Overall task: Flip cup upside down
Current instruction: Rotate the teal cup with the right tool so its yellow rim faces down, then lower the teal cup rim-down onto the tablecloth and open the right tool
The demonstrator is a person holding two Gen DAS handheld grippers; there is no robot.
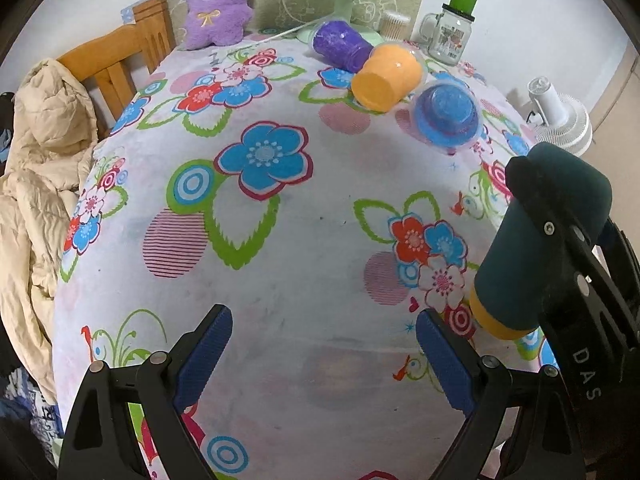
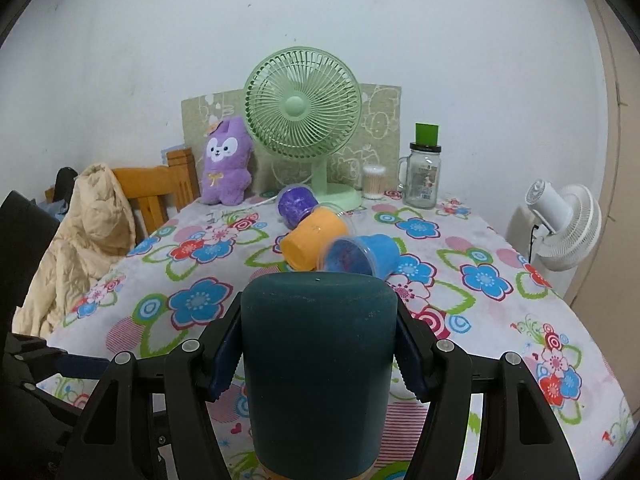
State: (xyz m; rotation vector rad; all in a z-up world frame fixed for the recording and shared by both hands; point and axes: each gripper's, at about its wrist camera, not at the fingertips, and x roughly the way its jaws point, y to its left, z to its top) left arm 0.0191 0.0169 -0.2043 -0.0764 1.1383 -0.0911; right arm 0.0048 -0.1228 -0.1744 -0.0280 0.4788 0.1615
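The right gripper [image 2: 318, 364] is squeezing the dark green cup [image 2: 318, 360] between its fingers, flat bottom up, above the flowery table [image 1: 304, 264]. The left gripper [image 1: 322, 354] is waiting with fingers spread wide, holding nothing. The flip looks done; next is probably lowering the cup gently.

Dark teal cup [image 2: 318, 364], flowered tablecloth [image 1: 320, 240]

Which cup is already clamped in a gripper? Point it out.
The dark teal cup, pinched in the right gripper. The purple, orange and blue cups lie loose across the table.
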